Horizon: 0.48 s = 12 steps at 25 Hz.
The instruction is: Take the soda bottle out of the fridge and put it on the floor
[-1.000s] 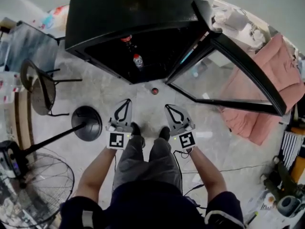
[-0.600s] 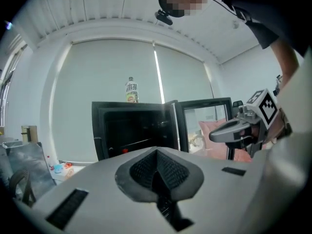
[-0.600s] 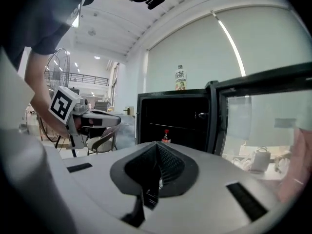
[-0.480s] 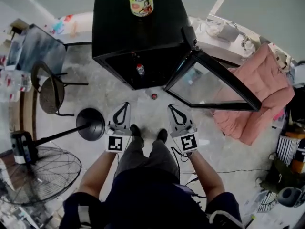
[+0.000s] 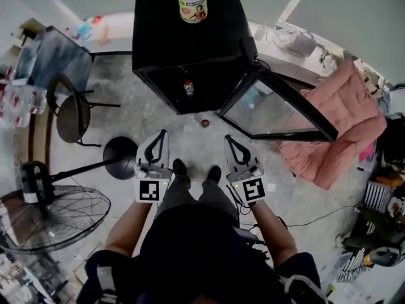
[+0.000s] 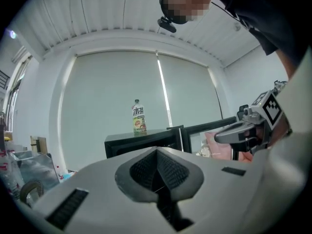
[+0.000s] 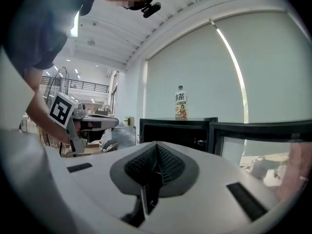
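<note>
Head view: facing the open fridge [image 5: 158, 37] at twelve o'clock, holding left gripper [image 5: 162, 135] and right gripper [image 5: 228, 139] closed, empty; leaving soda bottle [image 5: 188, 87] inside, ungrasped.

Noted on my left gripper [image 5: 163, 133] and my right gripper [image 5: 228, 139]: matt grey plastic shells, with dark ribbed pads [image 6: 173, 169]. I logged the fridge [image 5: 183, 37] as a smooth black casing, its door [image 5: 272, 109] clear glossy glass in a black frame. Floor [image 5: 183, 141] was mottled grey stone, smooth. Soda bottle [image 5: 188, 87] was clear plastic. Fan [image 5: 50, 217] had a thin metal wire grille. Cushion [image 5: 342, 132] was pink cloth, matt.
</note>
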Motion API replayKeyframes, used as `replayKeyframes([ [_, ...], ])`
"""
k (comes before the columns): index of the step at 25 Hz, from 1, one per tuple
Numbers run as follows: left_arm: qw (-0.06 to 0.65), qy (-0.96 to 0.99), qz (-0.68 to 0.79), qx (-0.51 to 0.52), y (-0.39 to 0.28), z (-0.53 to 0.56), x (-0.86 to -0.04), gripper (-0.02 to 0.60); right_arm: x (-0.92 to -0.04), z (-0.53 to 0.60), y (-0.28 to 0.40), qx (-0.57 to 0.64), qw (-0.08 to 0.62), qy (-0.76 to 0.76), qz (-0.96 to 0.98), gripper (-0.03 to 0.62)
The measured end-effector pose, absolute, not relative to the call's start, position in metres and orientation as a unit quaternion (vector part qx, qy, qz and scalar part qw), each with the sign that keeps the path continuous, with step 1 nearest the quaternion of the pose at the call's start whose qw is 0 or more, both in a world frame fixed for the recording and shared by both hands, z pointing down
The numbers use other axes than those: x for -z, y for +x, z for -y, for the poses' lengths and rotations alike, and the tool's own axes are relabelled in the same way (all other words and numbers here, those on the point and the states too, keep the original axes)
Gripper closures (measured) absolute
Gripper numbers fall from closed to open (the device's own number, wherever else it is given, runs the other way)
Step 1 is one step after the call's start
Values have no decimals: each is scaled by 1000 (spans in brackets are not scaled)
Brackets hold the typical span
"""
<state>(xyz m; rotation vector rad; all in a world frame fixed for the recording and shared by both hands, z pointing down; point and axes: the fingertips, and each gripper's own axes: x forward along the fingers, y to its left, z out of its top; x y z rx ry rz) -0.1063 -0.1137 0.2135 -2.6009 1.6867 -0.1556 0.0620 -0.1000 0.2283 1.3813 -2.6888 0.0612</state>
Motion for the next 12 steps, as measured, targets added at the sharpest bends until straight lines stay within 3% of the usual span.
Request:
replayKeyframes([
  [12, 26, -803, -595, 25, -124, 96, -166, 560, -185, 86, 82, 16, 50, 520, 852, 574],
])
